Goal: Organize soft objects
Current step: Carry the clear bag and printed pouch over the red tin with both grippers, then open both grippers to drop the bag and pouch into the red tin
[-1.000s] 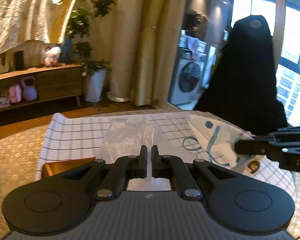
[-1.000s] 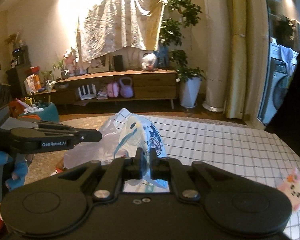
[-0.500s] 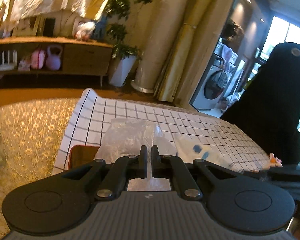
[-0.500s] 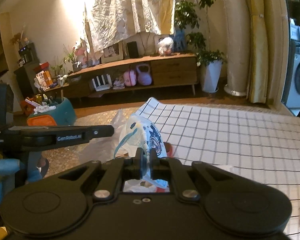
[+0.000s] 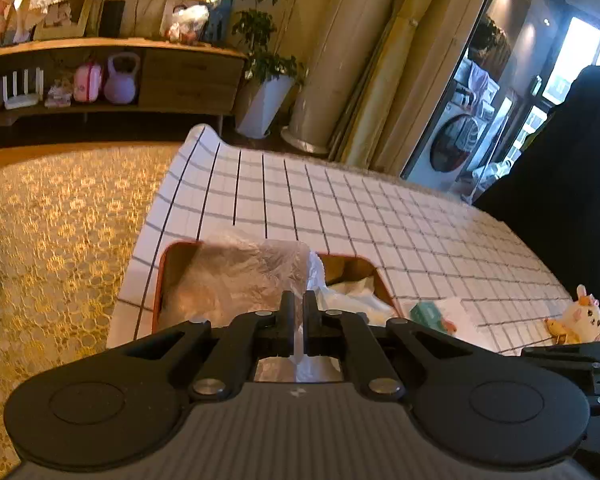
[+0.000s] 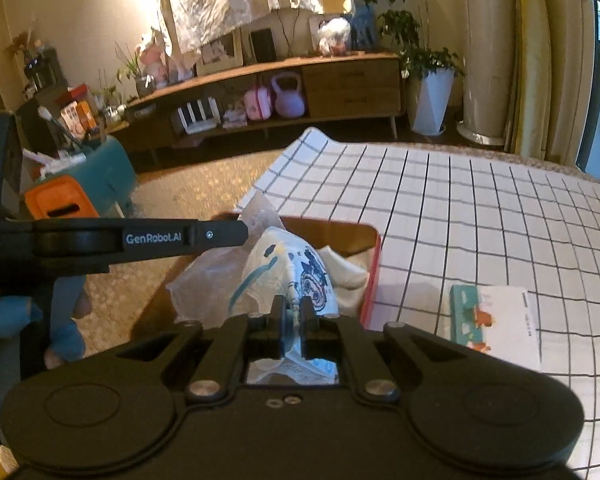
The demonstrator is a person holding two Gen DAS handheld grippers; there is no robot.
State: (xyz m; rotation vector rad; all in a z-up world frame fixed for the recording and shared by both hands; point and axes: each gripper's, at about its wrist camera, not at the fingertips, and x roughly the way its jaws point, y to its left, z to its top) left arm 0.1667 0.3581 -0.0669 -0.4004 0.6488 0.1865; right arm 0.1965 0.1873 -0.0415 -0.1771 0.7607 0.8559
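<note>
Over the open wooden box (image 6: 364,276) with its red rim, a clear plastic bag (image 5: 236,276) is held up, pinched by its edge between the pressed-together left tongs (image 5: 299,322). Beside it a printed soft pouch (image 6: 288,272), white with blue line drawings, is gripped in the same way by the right tongs (image 6: 291,320), whose fingers are closed on its near end. Both items hang partly inside the box; how far they reach down cannot be told, since the tong bodies cover the near wall and the floor of the box. More pale, crumpled soft material (image 6: 346,276) is seen in the box behind the pouch, its shape hard to make out. The box is set on a white checked cloth (image 6: 480,208) spread over the table, whose yellow lace covering (image 5: 60,216) is exposed to the left. Just to the right of the box a small flat packet (image 6: 492,320) with a green end is laid on the cloth. Near the right edge of the left wrist view a small plush rabbit (image 5: 582,316) is seen, partly cut off by the right tongs' arm. A dark shape (image 5: 568,168) beyond it cannot be identified.
</note>
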